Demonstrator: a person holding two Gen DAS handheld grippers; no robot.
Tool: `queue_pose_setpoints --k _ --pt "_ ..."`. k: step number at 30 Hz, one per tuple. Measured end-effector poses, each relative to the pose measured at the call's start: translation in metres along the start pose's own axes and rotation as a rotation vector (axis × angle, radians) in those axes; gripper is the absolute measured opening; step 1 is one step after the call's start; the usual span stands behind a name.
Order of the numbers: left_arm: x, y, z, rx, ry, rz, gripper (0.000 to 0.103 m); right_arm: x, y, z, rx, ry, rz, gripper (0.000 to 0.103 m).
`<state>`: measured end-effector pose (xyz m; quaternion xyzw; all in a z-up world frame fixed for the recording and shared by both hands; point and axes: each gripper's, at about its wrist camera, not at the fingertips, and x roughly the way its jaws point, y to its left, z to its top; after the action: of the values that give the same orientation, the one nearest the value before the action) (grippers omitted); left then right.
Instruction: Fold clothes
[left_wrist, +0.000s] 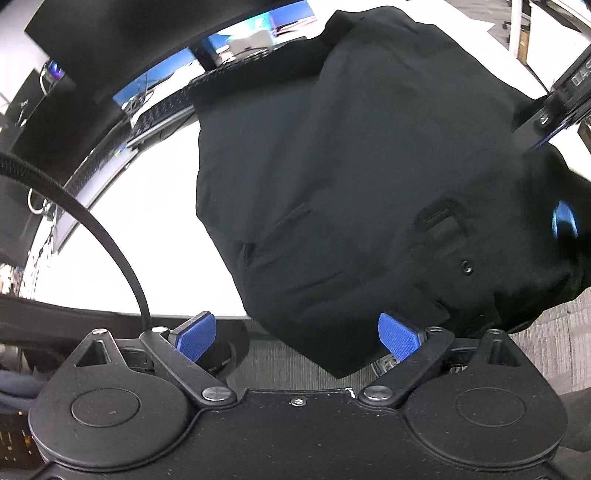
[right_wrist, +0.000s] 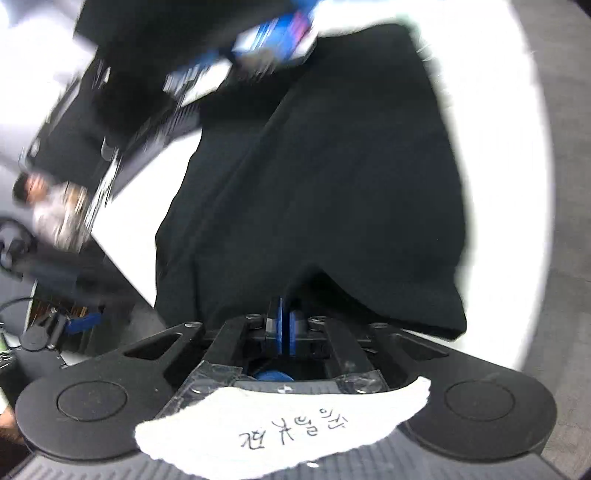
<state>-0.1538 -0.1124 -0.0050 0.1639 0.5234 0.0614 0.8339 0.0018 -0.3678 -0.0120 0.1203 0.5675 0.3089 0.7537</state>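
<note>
A black garment (left_wrist: 351, 184) lies spread on the white table (left_wrist: 147, 221), and its near end hangs over the front edge. My left gripper (left_wrist: 298, 338) is open at that edge. Its right pad (left_wrist: 400, 339) sits against the hanging hem and its left pad (left_wrist: 195, 338) is clear of the cloth. In the right wrist view the garment (right_wrist: 332, 184) tents up into my right gripper (right_wrist: 287, 328), whose blue pads stand nearly together, pinching a fold. The left wrist view shows one blue pad (left_wrist: 563, 223) of the right gripper sunk in the cloth at the far right.
A keyboard (left_wrist: 166, 107) and a dark monitor (left_wrist: 110, 37) line the table's far side. A black cable (left_wrist: 103, 236) arcs over the left of the table. Grey carpet (left_wrist: 280, 365) lies below the edge. A seated person (right_wrist: 55, 214) is off to the left.
</note>
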Motion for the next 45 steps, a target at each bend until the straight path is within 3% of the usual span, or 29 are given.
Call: queue_pose_setpoints --k 1,2,3,5,6,9,11,18,23,27,32,38,44,45 --pt "0.001 0.003 -0.003 -0.016 0.007 0.0 0.095 0.017 0.007 0.01 -0.023 0.03 -0.01 0.027" --pt "0.003 0.005 -0.006 -0.033 0.015 -0.001 0.097 0.014 0.014 0.011 -0.041 -0.002 -0.003 0.04" --pt "0.004 0.008 -0.009 -0.05 0.023 -0.002 0.098 0.002 0.016 0.005 -0.042 -0.054 0.01 0.061" --pt "0.008 0.013 -0.015 -0.082 0.043 -0.005 0.098 -0.021 0.011 -0.01 -0.017 -0.136 -0.028 0.086" --pt "0.011 0.014 -0.017 -0.094 0.053 -0.005 0.098 -0.032 0.003 -0.02 -0.008 -0.143 -0.069 0.089" --pt "0.019 0.018 -0.023 -0.107 0.066 0.006 0.098 -0.04 -0.023 -0.038 0.023 -0.086 -0.159 0.089" --pt "0.028 0.016 -0.027 -0.084 0.057 0.025 0.098 -0.033 -0.031 -0.042 0.037 -0.047 -0.17 0.089" --pt "0.064 -0.015 -0.044 0.064 0.016 0.054 0.098 -0.002 -0.01 -0.035 -0.027 0.019 -0.108 0.089" --pt "0.068 -0.029 -0.082 0.055 0.011 0.059 0.098 0.017 0.016 -0.041 -0.123 0.152 -0.089 0.094" --pt "0.07 -0.043 -0.117 0.067 -0.078 0.091 0.098 0.012 0.003 -0.074 -0.159 0.204 -0.095 0.095" --pt "0.094 -0.07 -0.16 0.207 -0.174 0.099 0.098 0.016 -0.032 -0.128 -0.073 0.26 -0.061 0.097" --pt "0.142 -0.079 -0.18 0.246 -0.255 0.085 0.098 0.055 -0.063 -0.178 -0.113 0.106 -0.169 0.097" --pt "0.165 -0.067 -0.181 0.33 -0.451 0.056 0.098 0.1 -0.065 -0.192 -0.166 -0.203 -0.036 0.096" --pt "0.163 -0.066 -0.182 0.35 -0.488 0.052 0.098 0.104 -0.064 -0.194 -0.148 -0.247 -0.013 0.101"
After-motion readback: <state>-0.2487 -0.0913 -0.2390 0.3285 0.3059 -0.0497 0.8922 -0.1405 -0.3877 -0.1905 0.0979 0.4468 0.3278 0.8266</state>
